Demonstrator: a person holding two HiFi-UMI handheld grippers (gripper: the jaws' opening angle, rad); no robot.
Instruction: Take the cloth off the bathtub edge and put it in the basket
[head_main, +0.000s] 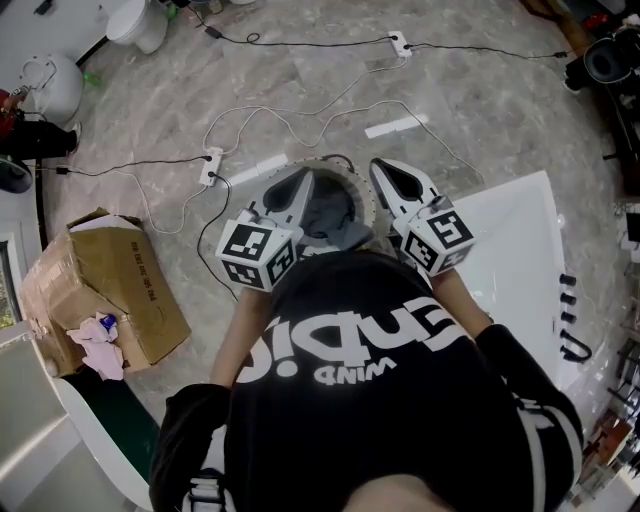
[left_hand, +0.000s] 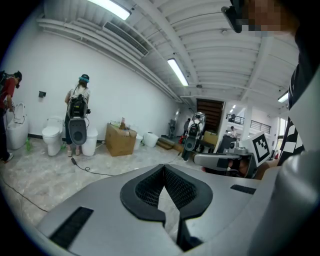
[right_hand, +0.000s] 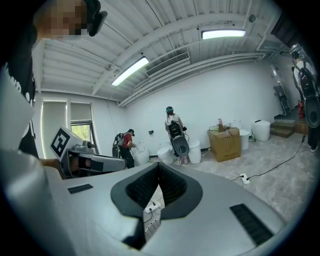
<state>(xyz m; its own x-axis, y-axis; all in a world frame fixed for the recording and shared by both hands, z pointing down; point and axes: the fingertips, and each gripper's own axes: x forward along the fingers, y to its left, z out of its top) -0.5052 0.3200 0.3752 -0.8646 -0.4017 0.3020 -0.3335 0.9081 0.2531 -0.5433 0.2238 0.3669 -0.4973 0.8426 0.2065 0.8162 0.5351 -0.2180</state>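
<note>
A round basket (head_main: 352, 170) stands on the floor in front of me, with a grey cloth (head_main: 328, 222) lying inside it. In the head view my left gripper (head_main: 302, 182) hangs over the basket's left rim and my right gripper (head_main: 392, 172) over its right rim, both raised near my chest. The white bathtub (head_main: 515, 250) lies to the right. Each gripper view shows its black pads meeting at the tip with nothing between them: left gripper (left_hand: 164, 168), right gripper (right_hand: 160, 166). Both point nearly level across the room.
A torn cardboard box (head_main: 100, 290) with rags sits at the left. Cables and power strips (head_main: 210, 166) run across the marble floor beyond the basket. Toilets (left_hand: 51, 137) and people stand by the far wall. Another cardboard box (right_hand: 225, 143) stands there too.
</note>
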